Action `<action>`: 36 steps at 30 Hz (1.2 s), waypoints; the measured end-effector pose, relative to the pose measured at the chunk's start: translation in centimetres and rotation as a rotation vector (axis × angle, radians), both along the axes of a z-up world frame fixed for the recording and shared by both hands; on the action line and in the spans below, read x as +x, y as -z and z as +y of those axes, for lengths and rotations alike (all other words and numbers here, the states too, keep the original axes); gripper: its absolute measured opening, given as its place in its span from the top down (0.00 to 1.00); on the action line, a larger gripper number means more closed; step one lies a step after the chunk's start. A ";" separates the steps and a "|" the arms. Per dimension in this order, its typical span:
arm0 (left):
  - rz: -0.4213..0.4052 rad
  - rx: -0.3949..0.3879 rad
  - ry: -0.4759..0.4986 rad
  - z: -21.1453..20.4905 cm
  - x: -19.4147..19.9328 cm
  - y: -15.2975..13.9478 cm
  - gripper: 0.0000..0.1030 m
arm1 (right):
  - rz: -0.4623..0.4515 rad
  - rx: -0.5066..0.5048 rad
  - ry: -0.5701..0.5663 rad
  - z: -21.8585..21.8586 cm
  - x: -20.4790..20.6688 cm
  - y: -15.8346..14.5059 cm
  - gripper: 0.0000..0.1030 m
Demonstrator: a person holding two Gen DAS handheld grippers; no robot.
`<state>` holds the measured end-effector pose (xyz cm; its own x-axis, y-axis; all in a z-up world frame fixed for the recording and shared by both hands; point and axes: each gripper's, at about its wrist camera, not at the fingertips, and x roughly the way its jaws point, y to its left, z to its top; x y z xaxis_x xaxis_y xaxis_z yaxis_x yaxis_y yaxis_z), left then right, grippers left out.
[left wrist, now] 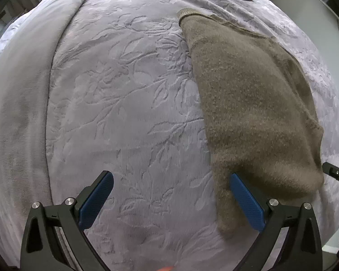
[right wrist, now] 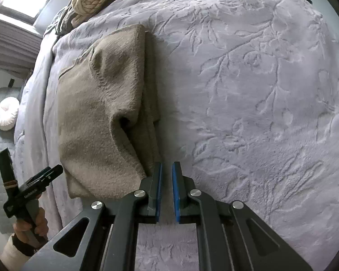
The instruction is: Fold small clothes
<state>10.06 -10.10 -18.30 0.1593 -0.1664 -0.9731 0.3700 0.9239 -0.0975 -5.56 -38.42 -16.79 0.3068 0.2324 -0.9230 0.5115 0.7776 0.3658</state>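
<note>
A small brown fuzzy garment [left wrist: 248, 103] lies folded on the lilac embossed blanket [left wrist: 124, 90], with a cuffed sleeve end [left wrist: 187, 13] pointing away. My left gripper [left wrist: 171, 178] is open wide just above it. A narrow flap of the garment [left wrist: 223, 207] lies just inside the right-hand pad, which does not press on it. In the right wrist view the same garment [right wrist: 101, 117] sits left of my right gripper [right wrist: 167, 164], whose blue pads stand almost together with nothing between them. The left gripper's body [right wrist: 34, 180], held by a hand, shows at the lower left.
A cream cable-knit item [right wrist: 90, 2] lies on a dark cloth at the far end of the bed. A folded grey blanket border [left wrist: 22, 113] runs along the left. A round white cushion [right wrist: 6, 114] lies beyond the bed's edge. Bare blanket [right wrist: 260, 90] stretches right of the garment.
</note>
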 end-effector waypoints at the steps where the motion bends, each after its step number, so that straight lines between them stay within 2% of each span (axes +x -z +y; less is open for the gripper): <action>1: 0.001 -0.001 -0.001 0.5 0.5 -0.2 0.00 | -0.001 0.000 0.002 0.0 0.0 0.0 0.90; 3: 0.006 -0.001 -0.004 0.7 0.7 -0.4 0.00 | -0.002 0.003 0.005 -0.2 0.0 0.0 0.90; 5: 0.020 -0.012 -0.022 1.2 1.6 -0.6 0.00 | -0.007 0.010 0.009 -0.3 0.2 0.0 0.79; 7: 0.033 -0.026 -0.052 1.3 2.3 -1.0 0.00 | -0.026 0.009 0.012 -0.4 0.3 -0.3 0.39; 12: 0.020 -0.021 -0.115 2.1 4.3 -1.5 0.00 | -0.045 0.017 -0.006 -0.3 1.2 -0.4 0.37; 18: 0.012 0.008 -0.118 2.4 5.3 -1.6 0.00 | -0.054 0.026 -0.020 0.0 2.0 -0.3 0.23; 36: -0.032 0.061 -0.079 -1.3 4.8 -1.2 0.00 | -0.084 0.032 -0.042 -0.6 4.4 -0.2 0.20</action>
<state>14.83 -11.38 -17.06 0.2005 -0.0930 -0.9753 0.2981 0.9541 -0.0297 -1.19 -39.02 -16.62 0.3718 0.2757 -0.8864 0.4452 0.7850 0.4309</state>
